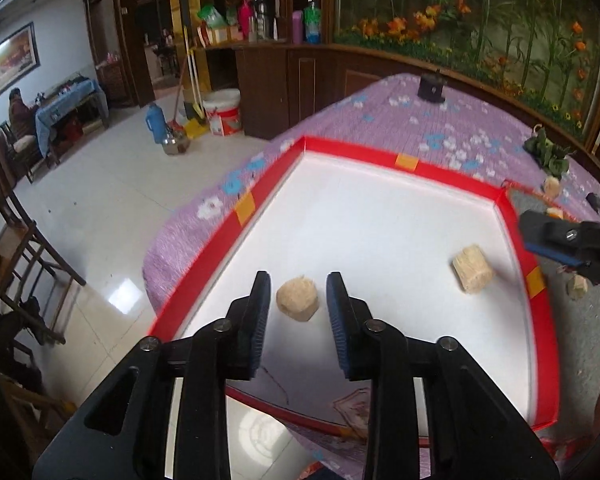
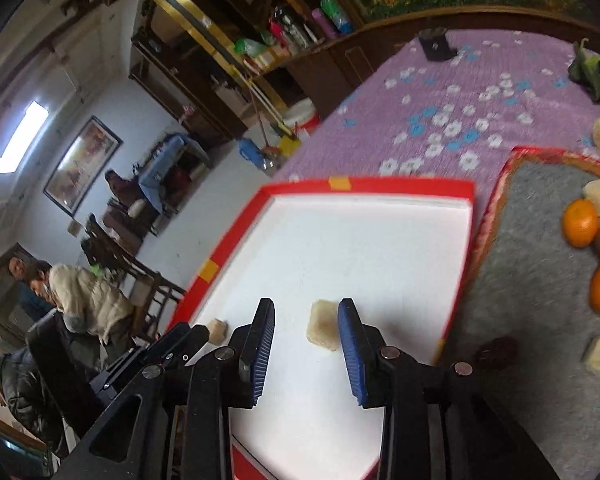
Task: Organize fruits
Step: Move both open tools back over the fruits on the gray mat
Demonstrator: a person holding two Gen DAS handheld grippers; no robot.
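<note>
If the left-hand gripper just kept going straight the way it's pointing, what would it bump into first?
Most likely the pale fibrous chunk lying on the white floor of the red-rimmed tray. The left gripper points down at it, open jaws on either side without touching. Depth is hard to judge; it might hit the tray floor just behind.

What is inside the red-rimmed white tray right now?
Two pale fibrous chunks lie in the red-rimmed tray: one between the left gripper's open pads, another near the right wall. The grippers hide the near floor.

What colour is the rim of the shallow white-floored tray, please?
Red rim, with small orange-yellow tape patches; clearest in the left wrist view.
</note>
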